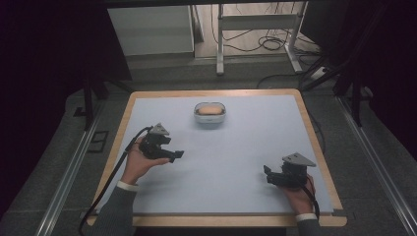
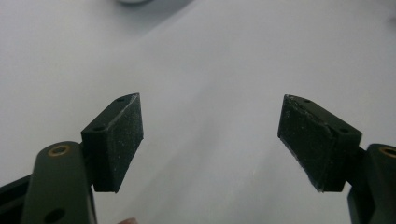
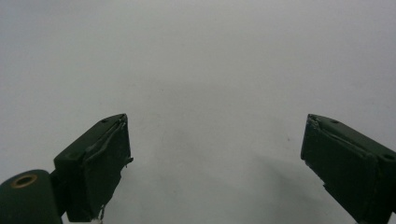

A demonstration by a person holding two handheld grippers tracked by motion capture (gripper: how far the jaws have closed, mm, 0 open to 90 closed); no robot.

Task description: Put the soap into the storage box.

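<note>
The small white container [image 1: 210, 112], holding something tan, sits near the surface's [image 1: 246, 162] far edge, about midway along it, untouched. Judging by this, the reach hasn't begun; next, one claw must travel forward to it. Left claw [image 1: 178, 155], near the left edge, gapes empty, pointing right; right claw [image 1: 266, 174], near the right corner, gapes too, pointing left.

Cut off and unclear

The white container [image 2: 133, 1] is clipped by the left gripper view's top edge; its tan contents [image 1: 210, 108] stay too small to identify.
</note>
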